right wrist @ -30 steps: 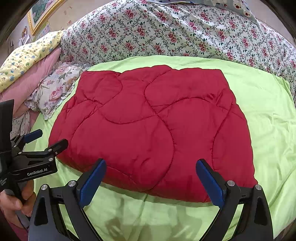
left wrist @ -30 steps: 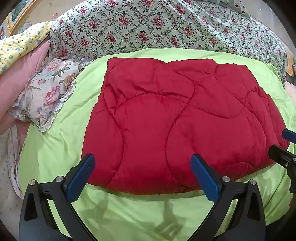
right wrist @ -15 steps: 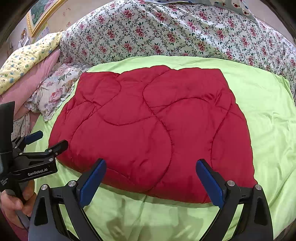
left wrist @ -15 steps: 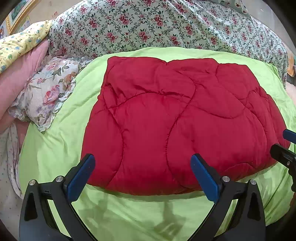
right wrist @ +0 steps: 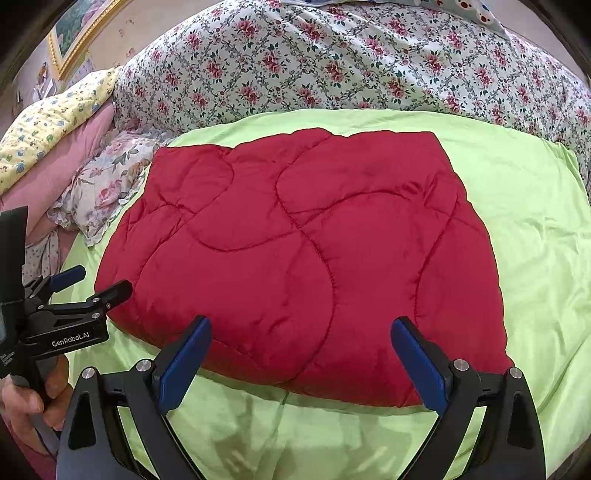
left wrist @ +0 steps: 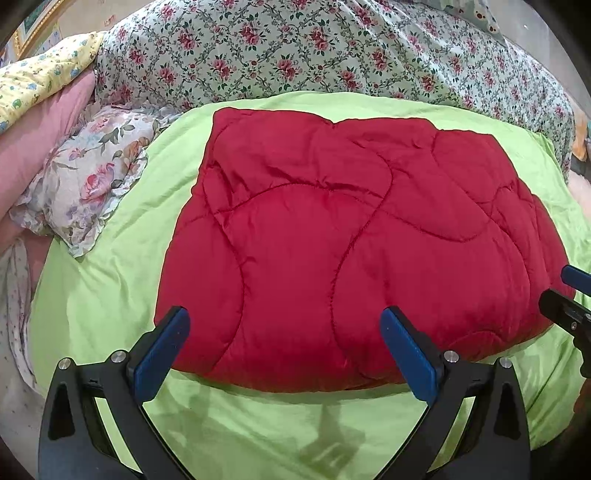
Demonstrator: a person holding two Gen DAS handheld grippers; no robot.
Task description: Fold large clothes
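1. Left wrist view: the left gripper point(left wrist: 282, 345) hangs with its blue-padded fingers point(left wrist: 160, 349) spread wide and holding nothing, just above the near edge of a folded red quilted garment point(left wrist: 351, 240).
2. The garment lies flat as a puffy, roughly rectangular bundle in the middle of a lime-green sheet point(left wrist: 92, 295) that covers the bed; bare green shows on all four sides of it.
3. Right wrist view: the right gripper point(right wrist: 301, 365) is likewise spread apart and empty, poised over the garment's point(right wrist: 295, 258) near edge, neither pad touching the fabric.
4. At the left edge of that view, a hand point(right wrist: 33, 398) grips the handle of the left gripper point(right wrist: 92, 282), whose tips reach toward the garment's near-left corner; the body carries the lettering "GenRobot.AI".
5. In the left wrist view the tips of the right gripper point(left wrist: 565, 291) enter from the right edge, just beside the garment's near-right corner.
6. Along the sheet's far edge rises a rose-print floral duvet point(right wrist: 332, 66).
7. At the sheet's far-left corner rest a frilled flower-print pillow point(left wrist: 88, 177), a pink pillow point(left wrist: 40, 140) and a yellow patterned pillow point(right wrist: 51, 122).
8. A gilt picture frame point(right wrist: 79, 33) hangs on the wall at upper left.
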